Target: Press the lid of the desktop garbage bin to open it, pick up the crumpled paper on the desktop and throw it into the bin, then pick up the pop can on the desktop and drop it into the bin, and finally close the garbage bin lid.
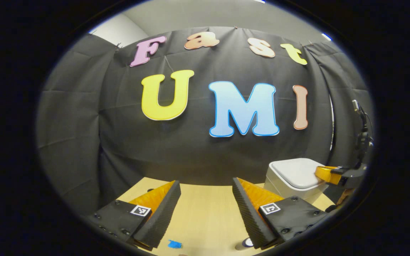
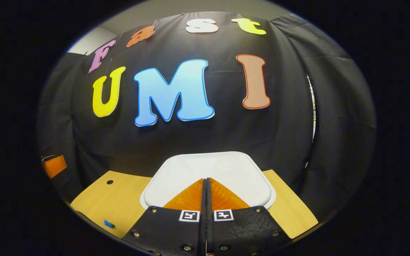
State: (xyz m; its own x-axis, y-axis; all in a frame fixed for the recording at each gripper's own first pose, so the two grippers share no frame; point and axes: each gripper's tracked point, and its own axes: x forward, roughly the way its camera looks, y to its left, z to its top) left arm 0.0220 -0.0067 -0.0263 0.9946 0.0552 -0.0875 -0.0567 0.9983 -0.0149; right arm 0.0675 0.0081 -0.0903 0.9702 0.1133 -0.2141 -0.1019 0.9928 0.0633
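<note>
We see the right gripper (image 2: pixel 205 179) with its fingers pressed together, holding nothing, poised over the closed white lid (image 2: pixel 208 170) of the garbage bin (image 1: pixel 292 177); contact we cannot confirm. In the left gripper view the left gripper (image 1: pixel 206 186) stands open and empty above the wooden surface (image 1: pixel 205 213), with the bin off to its right near the black cloth wall. A small blue mark (image 1: pixel 174 244) lies on the surface below the left gripper.
</note>
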